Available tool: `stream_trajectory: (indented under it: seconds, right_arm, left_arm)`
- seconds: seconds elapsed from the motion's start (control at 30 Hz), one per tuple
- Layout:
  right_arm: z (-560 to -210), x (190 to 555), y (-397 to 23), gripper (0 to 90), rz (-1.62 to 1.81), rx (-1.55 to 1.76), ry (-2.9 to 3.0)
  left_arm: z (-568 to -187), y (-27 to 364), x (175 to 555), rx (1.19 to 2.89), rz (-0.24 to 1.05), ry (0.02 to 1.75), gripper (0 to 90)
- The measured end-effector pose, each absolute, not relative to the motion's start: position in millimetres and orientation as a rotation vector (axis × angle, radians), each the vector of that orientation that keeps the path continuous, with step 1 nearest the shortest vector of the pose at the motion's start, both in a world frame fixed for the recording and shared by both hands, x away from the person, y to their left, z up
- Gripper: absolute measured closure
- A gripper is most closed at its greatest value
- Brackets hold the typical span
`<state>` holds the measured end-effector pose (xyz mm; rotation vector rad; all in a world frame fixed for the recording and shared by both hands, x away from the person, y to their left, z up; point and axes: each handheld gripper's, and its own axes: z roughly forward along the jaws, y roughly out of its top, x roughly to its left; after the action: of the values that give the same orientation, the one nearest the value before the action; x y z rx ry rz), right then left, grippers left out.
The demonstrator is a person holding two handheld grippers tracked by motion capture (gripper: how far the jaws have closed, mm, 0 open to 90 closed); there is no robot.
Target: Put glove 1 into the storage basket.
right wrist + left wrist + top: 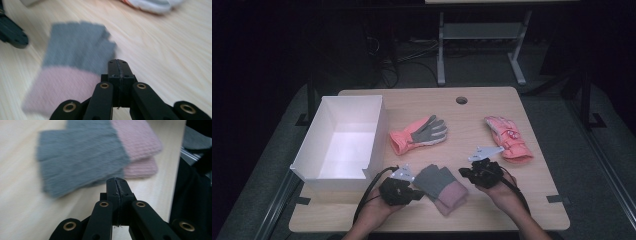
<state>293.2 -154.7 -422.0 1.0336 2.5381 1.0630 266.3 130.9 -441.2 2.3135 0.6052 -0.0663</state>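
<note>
Knit gloves (441,187) between both closed jaws, untouched

Lab or test-room setting, dimly lit, not a home. A plain light-wood table (492,107) is standing on grey carpet, with a round cable grommet hole (461,100) sitting at 12 o'clock on its top. Black tape marks (558,198) are showing at the near corners, at 4 and 8 o'clock. Beyond the far edge, at 12 o'clock, a loose tangle of cables (394,60) is lying on the floor beside the grey metal frame of a second desk (482,32). A white open box (343,142) is sitting at 9 o'clock, and gloves are lying spread out like staged props.
</note>
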Motion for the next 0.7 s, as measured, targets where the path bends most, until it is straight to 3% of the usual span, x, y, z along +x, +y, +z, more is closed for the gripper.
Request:
stream_trajectory:
  seconds: [0.17, 0.7]
  right_arm:
    - [-435, 282, -176, 90.0, 1.015, 0.995, 2.619]
    - [-446, 275, -164, 90.0, 0.988, 0.914, 2.759]
  left_arm:
    - [-447, 111, 257, 2.359, -0.121, 0.549, 89.7]
    - [-454, 90, 253, 2.421, -0.126, 0.492, 89.7]
